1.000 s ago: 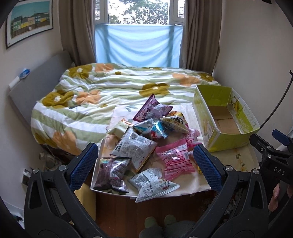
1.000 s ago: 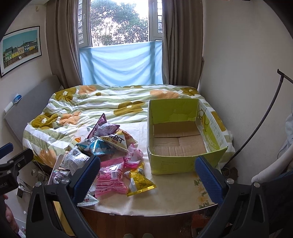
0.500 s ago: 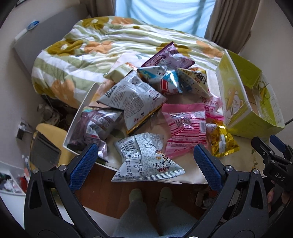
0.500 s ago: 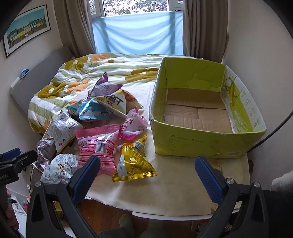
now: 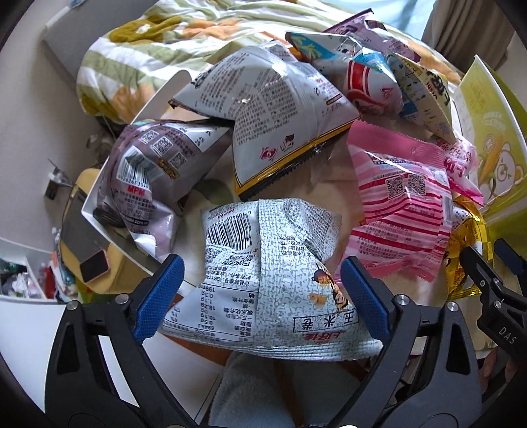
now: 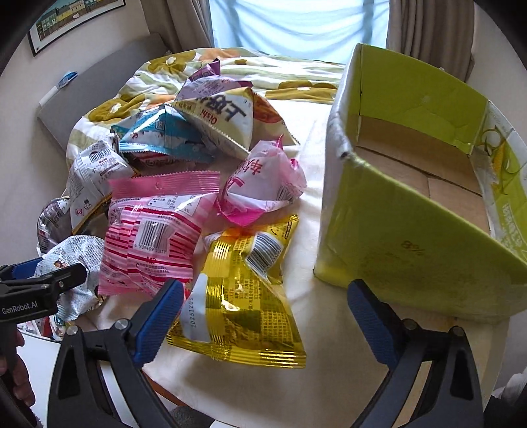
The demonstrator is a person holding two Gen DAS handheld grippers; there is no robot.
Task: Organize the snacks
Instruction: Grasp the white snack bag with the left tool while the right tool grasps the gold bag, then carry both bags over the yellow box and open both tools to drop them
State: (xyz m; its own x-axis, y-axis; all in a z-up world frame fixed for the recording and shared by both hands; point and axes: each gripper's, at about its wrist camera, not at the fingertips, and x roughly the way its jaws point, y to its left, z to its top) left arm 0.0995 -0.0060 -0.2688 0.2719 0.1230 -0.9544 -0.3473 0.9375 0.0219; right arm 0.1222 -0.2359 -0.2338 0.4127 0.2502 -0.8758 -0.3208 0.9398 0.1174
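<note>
The right claw (image 6: 263, 309), jaws spread, hovers over a gold snack bag (image 6: 243, 296) beside the green box (image 6: 411, 243).

Floral duvet bed (image 6: 158, 82), curtained window (image 6: 296, 23), framed picture (image 6: 72, 16)

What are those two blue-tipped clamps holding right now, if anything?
Nothing. The left hand-held gripper is open around the grey-white snack bag, not clamping it; the right hand-held gripper is open above the gold bag.
</note>
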